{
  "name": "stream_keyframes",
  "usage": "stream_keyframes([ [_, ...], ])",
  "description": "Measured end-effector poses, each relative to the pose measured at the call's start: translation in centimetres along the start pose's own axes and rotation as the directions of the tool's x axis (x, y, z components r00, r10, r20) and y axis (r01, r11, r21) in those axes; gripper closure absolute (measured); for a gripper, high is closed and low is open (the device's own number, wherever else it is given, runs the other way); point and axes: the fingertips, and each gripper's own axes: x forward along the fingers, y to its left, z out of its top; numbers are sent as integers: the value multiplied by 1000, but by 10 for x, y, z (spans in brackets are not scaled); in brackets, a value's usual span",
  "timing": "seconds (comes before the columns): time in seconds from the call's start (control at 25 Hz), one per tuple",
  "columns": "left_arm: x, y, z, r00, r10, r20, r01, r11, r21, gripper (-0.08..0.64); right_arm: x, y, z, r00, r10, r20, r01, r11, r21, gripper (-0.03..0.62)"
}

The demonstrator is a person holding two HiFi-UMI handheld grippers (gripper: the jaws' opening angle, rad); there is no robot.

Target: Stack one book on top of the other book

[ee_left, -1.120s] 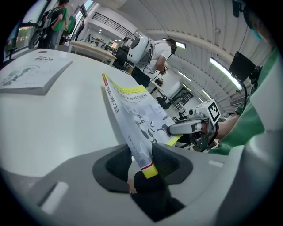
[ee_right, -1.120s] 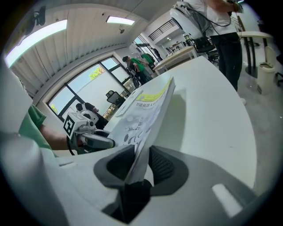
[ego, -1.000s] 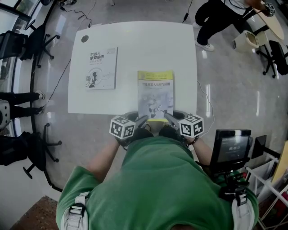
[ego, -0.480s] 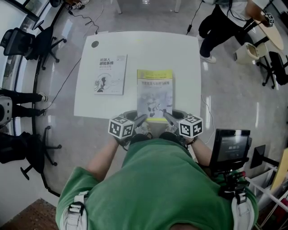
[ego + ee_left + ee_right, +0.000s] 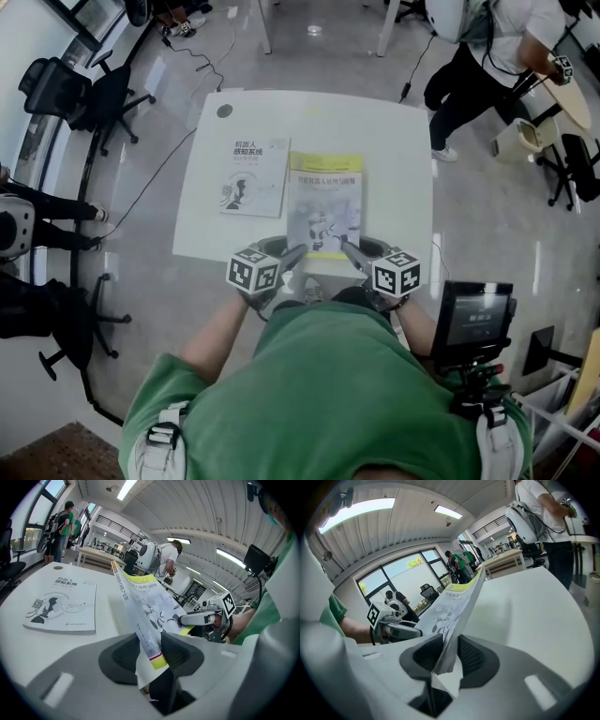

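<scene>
You've got the yellow book (image 5: 324, 202) pinched along its near edge, with the left gripper (image 5: 294, 251) clamped on one corner and the right gripper (image 5: 348, 247) clamped on the other. That keeps it from flopping while it's lifted off the counter (image 5: 398, 159) (two grips beat one on a soft paperback). Compared with a second ago, it has travelled left. The wide gap to the white book (image 5: 254, 178) is gone, and their edges now sit just beside each other.

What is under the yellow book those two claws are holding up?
Only the white table shows. The yellow book is held above it by the left gripper and right gripper. The white book lies beside it. The tabletop directly beneath is covered.
</scene>
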Motion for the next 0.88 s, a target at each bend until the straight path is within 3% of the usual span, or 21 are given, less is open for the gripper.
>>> stream_keyframes([
  [0.24, 1, -1, -1, 998, 44, 34, -44, 999, -3, 410, 2, -4, 1, 999, 35, 18, -34, 999, -33, 488],
  [0.44, -31, 29, 14, 995, 86, 60, -85, 996, -26, 410, 34, 22, 27, 998, 62, 7, -62, 997, -55, 489],
  [0.88, -46, 48, 27, 974, 208, 90, -202, 976, -80, 411, 61, 28, 50, 987, 159, -24, -161, 983, -92, 491],
])
